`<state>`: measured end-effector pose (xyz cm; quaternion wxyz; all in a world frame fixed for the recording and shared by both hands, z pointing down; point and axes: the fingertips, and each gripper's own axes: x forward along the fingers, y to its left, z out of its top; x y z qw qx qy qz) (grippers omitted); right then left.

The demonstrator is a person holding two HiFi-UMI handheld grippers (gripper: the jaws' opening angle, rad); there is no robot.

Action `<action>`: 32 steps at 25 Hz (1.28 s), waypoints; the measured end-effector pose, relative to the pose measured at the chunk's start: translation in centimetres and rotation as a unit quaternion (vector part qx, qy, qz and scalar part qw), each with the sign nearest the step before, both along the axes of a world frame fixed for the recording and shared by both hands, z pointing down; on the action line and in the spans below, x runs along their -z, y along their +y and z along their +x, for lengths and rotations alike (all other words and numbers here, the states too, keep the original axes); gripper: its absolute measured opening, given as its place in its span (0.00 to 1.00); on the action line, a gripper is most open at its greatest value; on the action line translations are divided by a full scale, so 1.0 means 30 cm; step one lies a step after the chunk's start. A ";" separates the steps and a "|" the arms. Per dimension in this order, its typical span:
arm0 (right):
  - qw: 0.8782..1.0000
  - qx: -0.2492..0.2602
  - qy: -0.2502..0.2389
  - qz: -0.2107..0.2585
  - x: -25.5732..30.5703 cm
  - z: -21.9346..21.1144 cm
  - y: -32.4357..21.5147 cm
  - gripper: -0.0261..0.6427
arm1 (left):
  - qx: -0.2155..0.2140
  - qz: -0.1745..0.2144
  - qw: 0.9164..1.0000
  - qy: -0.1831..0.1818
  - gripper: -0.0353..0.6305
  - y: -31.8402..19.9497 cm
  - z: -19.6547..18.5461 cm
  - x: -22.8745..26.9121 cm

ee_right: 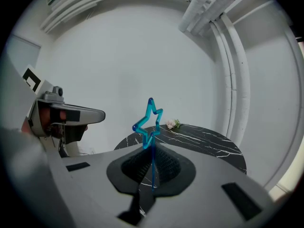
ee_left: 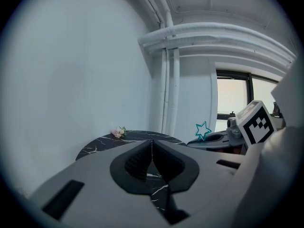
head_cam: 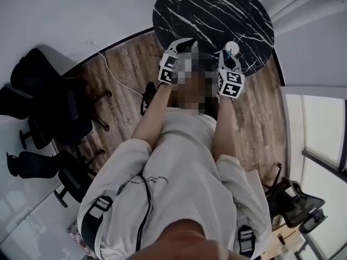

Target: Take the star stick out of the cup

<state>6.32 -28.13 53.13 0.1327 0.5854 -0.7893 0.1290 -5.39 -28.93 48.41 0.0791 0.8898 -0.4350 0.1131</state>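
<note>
A blue see-through star stick point(ee_right: 148, 124) stands upright between the jaws of my right gripper point(ee_right: 152, 169), which is shut on its thin stem. The left gripper view shows the star point(ee_left: 203, 129) poking up above the right gripper's body. My left gripper point(ee_left: 152, 152) is shut with nothing in it, and its jaws meet over the black marble table point(ee_left: 99, 146). From the head view, both grippers hover over the table's near edge, left point(head_cam: 187, 41) and right point(head_cam: 230, 51). A small pale round shape point(head_cam: 232, 45) beside the right tip may be the cup; I cannot tell.
A small pink flower posy point(ee_right: 173, 124) lies at the far side of the round table point(head_cam: 217, 10). Black office chairs point(head_cam: 49, 123) stand on the left, and another chair point(head_cam: 295, 205) at lower right. A white cable point(head_cam: 116, 75) runs over the wooden floor.
</note>
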 end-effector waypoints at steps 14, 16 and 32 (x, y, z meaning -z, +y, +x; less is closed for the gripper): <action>0.999 0.004 0.007 -0.035 -0.107 -0.010 0.080 0.10 | -0.013 -0.014 1.000 0.005 0.09 0.041 0.037 -0.053; 0.999 0.004 0.006 -0.036 -0.111 -0.006 0.086 0.10 | -0.009 -0.012 1.000 0.006 0.09 0.042 0.032 -0.058; 1.000 0.009 0.008 -0.026 -0.085 0.010 0.076 0.10 | -0.018 -0.019 1.000 0.009 0.09 0.028 0.061 -0.060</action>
